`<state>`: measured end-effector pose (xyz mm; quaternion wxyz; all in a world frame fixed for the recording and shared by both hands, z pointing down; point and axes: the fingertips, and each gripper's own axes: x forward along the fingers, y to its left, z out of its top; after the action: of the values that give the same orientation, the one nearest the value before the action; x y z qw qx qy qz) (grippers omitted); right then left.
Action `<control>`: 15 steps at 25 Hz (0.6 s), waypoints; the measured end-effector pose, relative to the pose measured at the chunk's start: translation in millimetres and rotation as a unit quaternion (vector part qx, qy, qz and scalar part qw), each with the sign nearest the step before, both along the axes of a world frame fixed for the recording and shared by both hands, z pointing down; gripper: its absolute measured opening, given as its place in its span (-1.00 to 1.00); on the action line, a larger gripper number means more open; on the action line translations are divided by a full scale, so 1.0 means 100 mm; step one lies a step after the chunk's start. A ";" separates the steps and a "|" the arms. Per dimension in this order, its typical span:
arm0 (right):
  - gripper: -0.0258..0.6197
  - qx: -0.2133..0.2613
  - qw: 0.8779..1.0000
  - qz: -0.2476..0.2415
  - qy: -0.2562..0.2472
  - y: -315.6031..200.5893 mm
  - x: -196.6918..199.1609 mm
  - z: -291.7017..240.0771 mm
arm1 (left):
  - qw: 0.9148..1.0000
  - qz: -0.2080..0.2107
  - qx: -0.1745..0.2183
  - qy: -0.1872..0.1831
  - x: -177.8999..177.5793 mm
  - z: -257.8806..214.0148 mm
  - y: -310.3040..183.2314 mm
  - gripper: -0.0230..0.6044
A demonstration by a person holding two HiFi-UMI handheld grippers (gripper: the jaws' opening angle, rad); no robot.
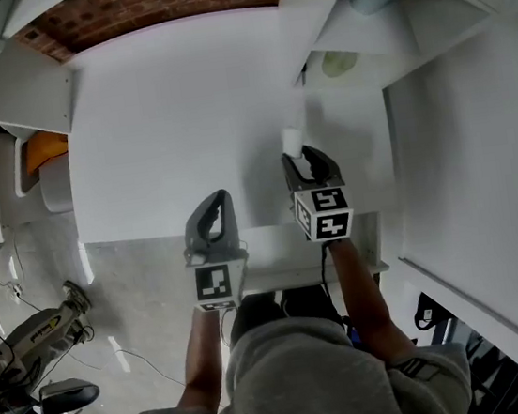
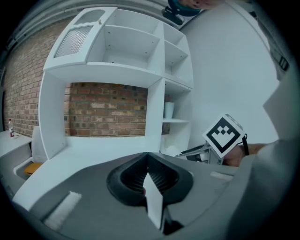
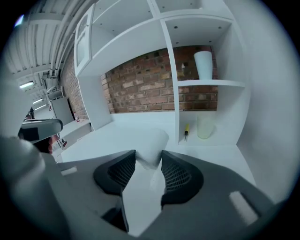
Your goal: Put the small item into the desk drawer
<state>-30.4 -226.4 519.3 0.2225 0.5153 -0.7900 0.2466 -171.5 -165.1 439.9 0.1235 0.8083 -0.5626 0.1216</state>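
Note:
The small item is a white paper-like cup [image 1: 293, 140] held above the white desk [image 1: 173, 127], right of its middle. My right gripper [image 1: 302, 156] is shut on it: in the right gripper view the cup [image 3: 149, 143] sits squeezed between both ribbed pads, its mouth pointing away. My left gripper [image 1: 213, 201] hovers over the desk's front edge, shut, with nothing in it; its jaws [image 2: 147, 161] meet at the tips. Below the front edge, under the right gripper, a white ledge [image 1: 367, 234] sticks out; I cannot tell whether it is the drawer.
A white shelf unit [image 1: 406, 30] stands at the desk's right. Its low compartment holds a yellow screwdriver [image 3: 186, 131] and a pale cup [image 3: 205, 127]; a white cup [image 3: 203, 64] stands one shelf higher. A brick wall [image 1: 156, 2] lies behind. An orange object [image 1: 43, 149] sits left.

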 end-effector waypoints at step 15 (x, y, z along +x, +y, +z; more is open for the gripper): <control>-0.37 0.069 0.997 0.025 0.004 0.73 0.01 -0.84 | 0.997 0.041 0.060 0.006 0.03 -0.52 0.41 -0.89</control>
<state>-28.9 -153.1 435.6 0.1831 0.5496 -0.7914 0.1952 -168.0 -124.5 387.8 0.0733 0.8373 -0.5347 0.0873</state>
